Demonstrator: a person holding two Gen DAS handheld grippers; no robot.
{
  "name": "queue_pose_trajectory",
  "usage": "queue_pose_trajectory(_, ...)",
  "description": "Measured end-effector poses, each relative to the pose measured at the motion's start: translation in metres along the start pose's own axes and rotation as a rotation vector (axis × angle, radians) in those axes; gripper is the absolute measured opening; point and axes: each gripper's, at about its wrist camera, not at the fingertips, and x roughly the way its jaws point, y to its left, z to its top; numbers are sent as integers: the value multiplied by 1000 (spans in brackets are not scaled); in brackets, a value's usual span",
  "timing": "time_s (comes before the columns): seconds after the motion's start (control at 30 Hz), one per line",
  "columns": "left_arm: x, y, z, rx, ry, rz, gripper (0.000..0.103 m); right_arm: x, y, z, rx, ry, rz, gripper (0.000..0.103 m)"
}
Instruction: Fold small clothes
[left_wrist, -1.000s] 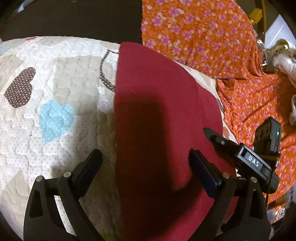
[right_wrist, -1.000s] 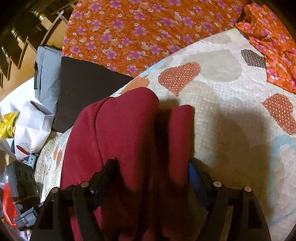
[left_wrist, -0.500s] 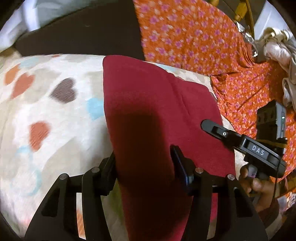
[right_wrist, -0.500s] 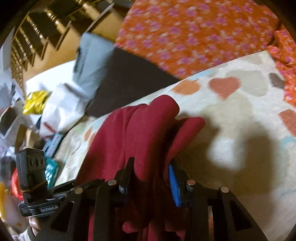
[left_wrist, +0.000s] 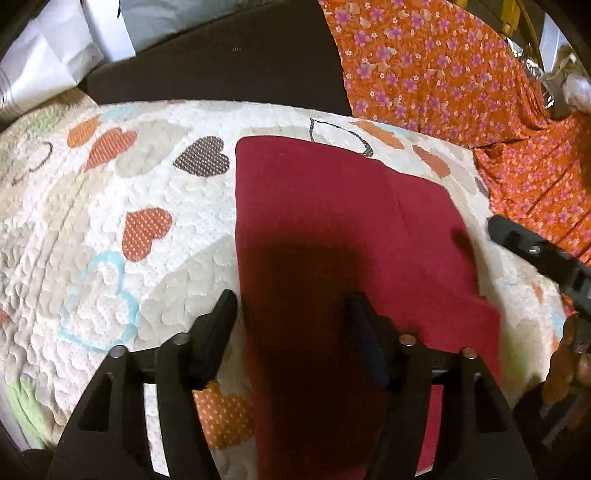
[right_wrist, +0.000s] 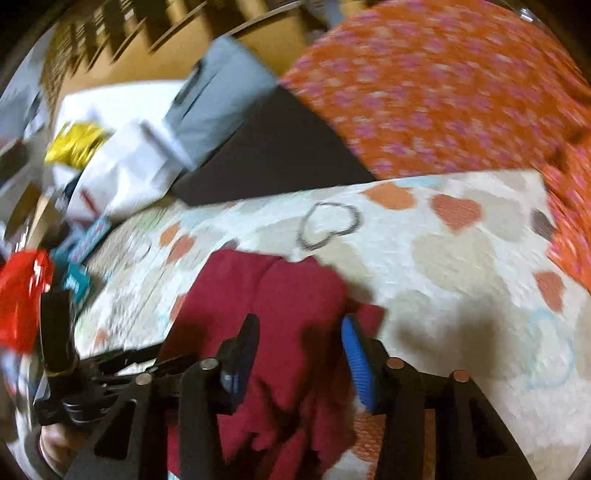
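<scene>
Heart-print quilt (left_wrist: 122, 184) lies under everything; on it sits the dark red garment (left_wrist: 332, 221), folded flat, reaching toward twelve o'clock. My left gripper (left_wrist: 290, 308) has just been opening, jaws astride its near edge. My right gripper (right_wrist: 299, 332), also just opening, has bunched red cloth between its fingers. Orange floral fabric (left_wrist: 443, 74) lies at two o'clock.

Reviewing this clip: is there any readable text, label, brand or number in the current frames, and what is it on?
None can be read.
The right tongs, seen in the left wrist view: the label is cut off at the frame edge.
White packets and teal box in the right wrist view: print too blurred to read.
Red cloth, heart quilt, flowered orange fabric: pattern only, no text.
</scene>
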Motion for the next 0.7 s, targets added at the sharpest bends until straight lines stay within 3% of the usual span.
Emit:
queue_pose_trajectory(0.1,3,-2,2,22,-21,12,69,34,10,-2,-68,64,-38,33)
queue_pose_trajectory(0.17,7,0,3,18,-25,14,76,55,8,-3,-89,98,-78,31)
queue_pose_trajectory(0.37,11,3,4,-11,-23,7,79,79,-7,-2,-121,124,-145,30)
queue_pose_trajectory(0.53,7,1,2,4,-38,33,79,58,-1,2,-103,118,-137,30)
queue_pose_trajectory(0.7,7,-1,1,7,-46,44,79,20,24,-18,-141,99,-64,30)
